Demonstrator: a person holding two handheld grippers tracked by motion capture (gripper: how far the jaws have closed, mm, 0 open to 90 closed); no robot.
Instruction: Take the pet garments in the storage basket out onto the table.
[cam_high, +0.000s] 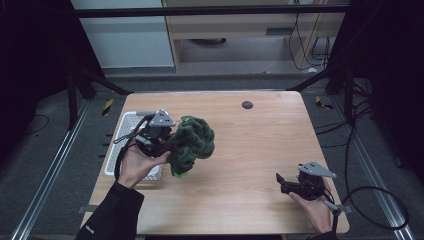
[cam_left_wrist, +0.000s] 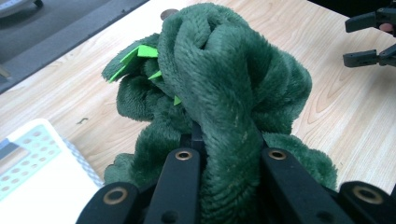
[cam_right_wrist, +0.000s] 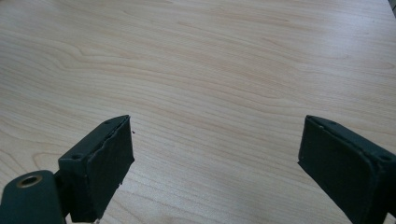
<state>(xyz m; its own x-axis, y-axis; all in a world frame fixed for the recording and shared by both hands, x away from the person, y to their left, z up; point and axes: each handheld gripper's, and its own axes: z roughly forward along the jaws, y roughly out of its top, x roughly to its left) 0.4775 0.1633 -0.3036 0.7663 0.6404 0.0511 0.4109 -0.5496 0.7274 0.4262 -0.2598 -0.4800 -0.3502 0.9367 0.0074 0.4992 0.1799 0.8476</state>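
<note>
Left tongs (cam_left_wrist: 224, 154) clamp green plush (cam_left_wrist: 233, 84) beside white basket (cam_high: 129, 125).

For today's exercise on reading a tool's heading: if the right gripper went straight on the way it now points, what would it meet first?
The right gripper, jaws open and empty, points left across the table and slightly down. Its own view shows bare wood ahead, so it would probably touch the tabletop first. The green plush sits farther left and higher; depth is unclear.

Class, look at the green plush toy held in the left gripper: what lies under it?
Under the green plush toy the wooden table shows, with the white perforated basket beside it. The left gripper clamps a fold; the tabletop directly beneath the toy is covered.
</note>
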